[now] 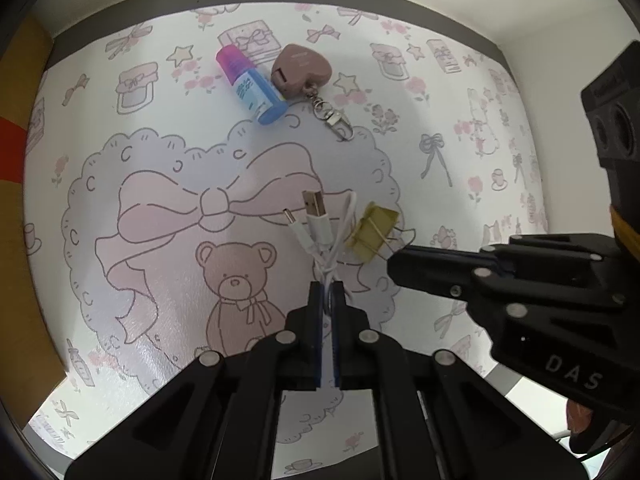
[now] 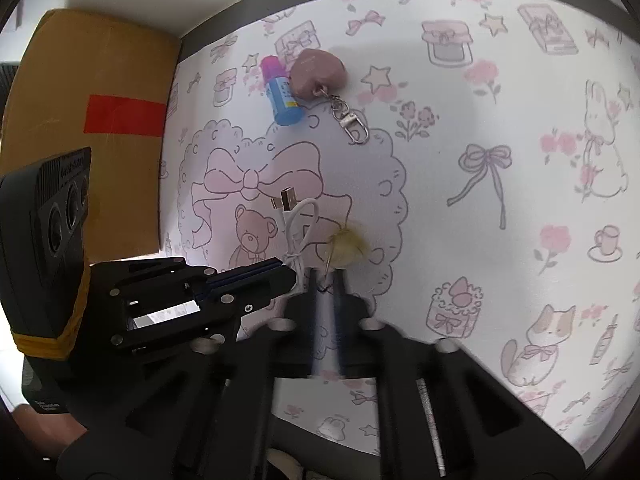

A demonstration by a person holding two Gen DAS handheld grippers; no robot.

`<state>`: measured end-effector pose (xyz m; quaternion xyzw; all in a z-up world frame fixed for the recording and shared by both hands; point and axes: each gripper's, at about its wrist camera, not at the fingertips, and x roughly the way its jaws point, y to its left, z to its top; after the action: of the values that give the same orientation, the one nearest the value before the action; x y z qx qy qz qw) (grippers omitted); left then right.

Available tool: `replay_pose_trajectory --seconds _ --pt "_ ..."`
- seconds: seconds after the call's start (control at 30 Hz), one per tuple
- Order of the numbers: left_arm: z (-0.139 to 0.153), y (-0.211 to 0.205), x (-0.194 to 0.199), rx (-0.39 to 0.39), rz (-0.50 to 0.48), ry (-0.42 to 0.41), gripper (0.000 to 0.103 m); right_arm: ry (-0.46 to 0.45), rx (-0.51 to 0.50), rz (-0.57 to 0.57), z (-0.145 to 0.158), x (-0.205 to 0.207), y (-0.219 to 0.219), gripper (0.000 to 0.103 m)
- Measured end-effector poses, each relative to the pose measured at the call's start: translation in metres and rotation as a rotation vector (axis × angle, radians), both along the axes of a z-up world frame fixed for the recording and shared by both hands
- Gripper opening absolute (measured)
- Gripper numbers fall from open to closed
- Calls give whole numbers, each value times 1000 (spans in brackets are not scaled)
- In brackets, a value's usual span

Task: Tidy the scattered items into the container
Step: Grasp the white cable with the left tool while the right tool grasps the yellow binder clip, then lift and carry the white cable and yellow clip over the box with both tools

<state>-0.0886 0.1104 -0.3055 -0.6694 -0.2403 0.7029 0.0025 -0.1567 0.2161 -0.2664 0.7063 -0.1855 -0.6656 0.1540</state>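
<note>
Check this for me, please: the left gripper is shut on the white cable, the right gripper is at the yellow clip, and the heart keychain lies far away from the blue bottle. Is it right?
One part is wrong. The heart keychain lies right beside the blue bottle, touching it, as the left wrist view shows. The rest holds: the left gripper is shut on the white cable, and the right gripper is at the yellow clip.

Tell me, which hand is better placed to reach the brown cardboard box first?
Probably the left. The left tongs, shut on the white USB cable, sit nearer the brown cardboard box; the right tongs, gripping the yellow binder clip, would have to cross them.
</note>
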Motion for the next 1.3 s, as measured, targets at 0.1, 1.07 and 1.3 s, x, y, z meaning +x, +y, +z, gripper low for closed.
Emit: replay_pose_trajectory --seconds 0.1,1.07,1.3 --pt "5 2 1 -3 -3 9 4 13 14 9 6 1 0 2" --pt "21 -8 23 -44 16 33 3 54 79 -11 22 22 8 5" --pt "15 -11 21 -42 16 9 3 49 125 -5 9 13 4 34"
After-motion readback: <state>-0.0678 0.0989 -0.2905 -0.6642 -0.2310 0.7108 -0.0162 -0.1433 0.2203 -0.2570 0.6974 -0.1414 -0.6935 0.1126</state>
